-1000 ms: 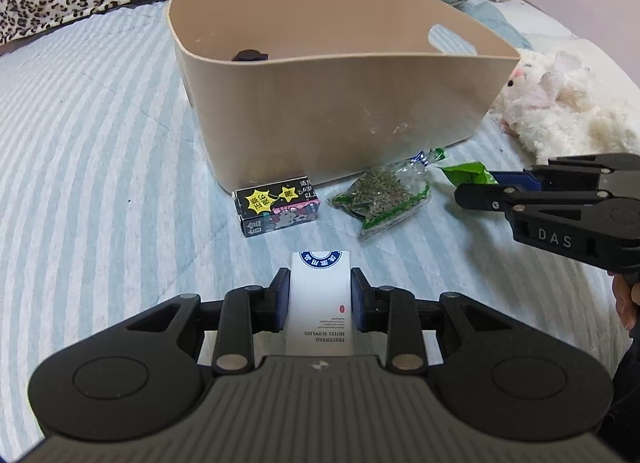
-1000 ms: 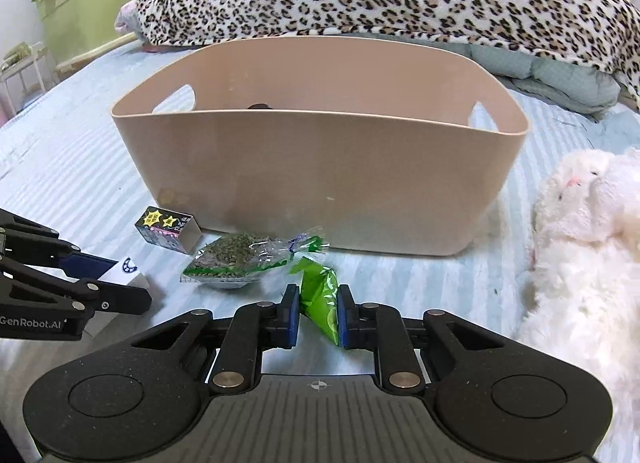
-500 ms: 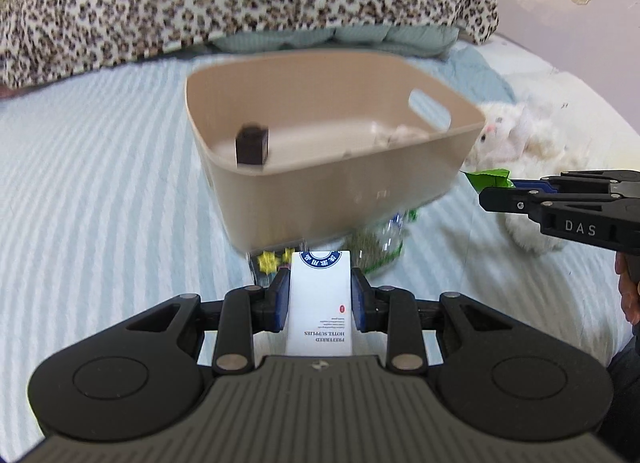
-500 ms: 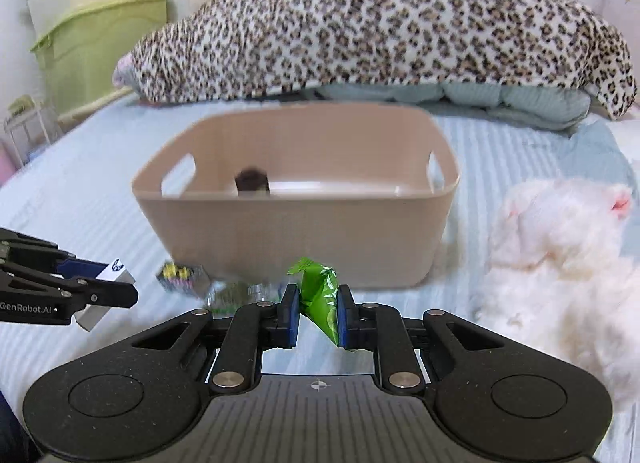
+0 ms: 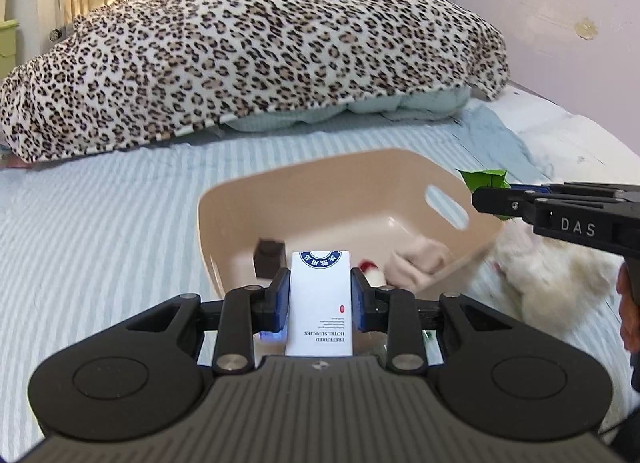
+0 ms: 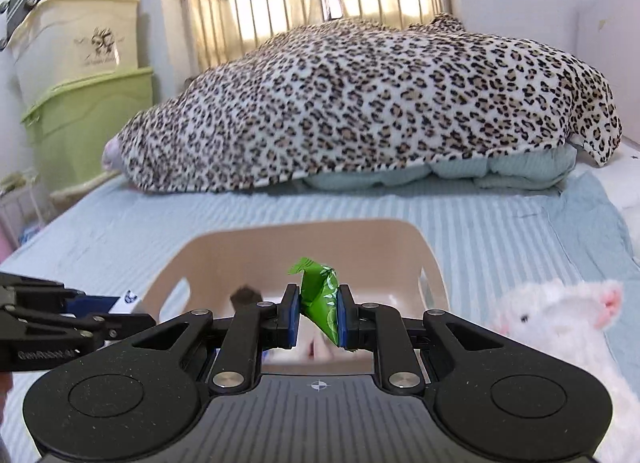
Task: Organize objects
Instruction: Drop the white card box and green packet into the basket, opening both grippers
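White hotel-supplies box (image 5: 320, 299) clamped in left gripper (image 5: 320, 301), held above beige basket (image 5: 408, 175). Green packet (image 6: 320, 303) pinched in right gripper (image 6: 318, 313), over same basket. Dark block (image 5: 269, 259) inside. White plush toy (image 6: 560, 315) beside, on striped bedsheet (image 5: 100, 231).

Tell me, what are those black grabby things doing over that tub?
Someone is tidying small things off a striped bed. The left tongs grip a white cardboard box, and the right tongs grip a green foil packet. Both hang above the beige plastic tub, not yet dropped in.
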### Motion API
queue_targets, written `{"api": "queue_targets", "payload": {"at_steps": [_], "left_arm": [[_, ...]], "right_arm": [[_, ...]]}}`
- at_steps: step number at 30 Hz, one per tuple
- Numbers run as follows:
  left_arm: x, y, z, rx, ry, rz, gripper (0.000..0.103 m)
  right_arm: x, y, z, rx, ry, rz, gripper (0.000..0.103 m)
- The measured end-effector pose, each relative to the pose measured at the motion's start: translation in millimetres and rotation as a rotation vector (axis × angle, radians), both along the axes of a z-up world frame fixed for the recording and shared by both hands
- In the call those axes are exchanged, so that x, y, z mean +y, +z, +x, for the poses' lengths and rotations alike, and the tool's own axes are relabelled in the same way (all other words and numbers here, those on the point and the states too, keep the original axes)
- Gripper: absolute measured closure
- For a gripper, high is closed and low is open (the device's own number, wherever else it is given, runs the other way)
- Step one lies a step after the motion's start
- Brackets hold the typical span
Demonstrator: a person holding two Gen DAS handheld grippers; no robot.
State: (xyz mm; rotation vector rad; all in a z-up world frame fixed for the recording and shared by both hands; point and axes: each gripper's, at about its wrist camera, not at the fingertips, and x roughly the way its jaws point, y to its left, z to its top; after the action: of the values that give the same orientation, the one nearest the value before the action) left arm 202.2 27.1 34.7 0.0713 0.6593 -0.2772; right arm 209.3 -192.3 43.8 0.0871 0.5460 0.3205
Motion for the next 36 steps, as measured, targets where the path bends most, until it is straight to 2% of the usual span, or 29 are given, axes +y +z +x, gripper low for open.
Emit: {"api": "queue_targets", "payload": {"at_steps": [3,7,11,14,20,21,22,23,24,25,26,28,31,36], "left_arm": [[-9,-4,18,-0.009,0.034,0.05,0.07],[-16,-16,44,0.021,0.069,0.086,0.07],[-17,-30,65,0.086,0.103,0.069,0.07],[-17,-42,75,0.118,0.126,0.091,0.07],[-14,-56,80,0.19,0.166,0.075,0.069],[-15,-55,79,0.19,0.165,0.075,0.069],[-17,-54,76,0.188,0.161,0.077,0.064],[-19,-51,75,0.185,0.158,0.084,0.049],[-20,-48,73,0.175,0.162,0.093,0.042],[-20,-44,70,0.157,0.178,0.107,0.034],[-20,-40,66,0.144,0.186,0.112,0.031],[-17,-33,62,0.142,0.189,0.098,0.031],[-13,-27,51,0.145,0.209,0.087,0.025],[-7,-24,33,0.146,0.208,0.108,0.021]], "right_arm": [[8,-1,13,0.002,-0.008,0.017,0.086],[21,-8,29,0.028,-0.018,0.018,0.086],[32,-21,45,0.067,-0.021,-0.015,0.086],[37,-33,57,0.112,-0.014,-0.04,0.086],[45,-52,67,0.18,-0.018,-0.062,0.084],[44,-53,65,0.179,-0.024,-0.064,0.07],[44,-52,62,0.169,-0.03,-0.065,0.064],[42,-51,58,0.158,-0.038,-0.064,0.059],[40,-49,56,0.15,-0.046,-0.062,0.045],[37,-46,52,0.139,-0.059,-0.061,0.038],[33,-43,49,0.131,-0.067,-0.055,0.035],[26,-36,43,0.121,-0.076,-0.04,0.022],[15,-29,32,0.107,-0.088,-0.044,0.008],[2,-26,16,0.116,-0.095,-0.072,0.003]]}}
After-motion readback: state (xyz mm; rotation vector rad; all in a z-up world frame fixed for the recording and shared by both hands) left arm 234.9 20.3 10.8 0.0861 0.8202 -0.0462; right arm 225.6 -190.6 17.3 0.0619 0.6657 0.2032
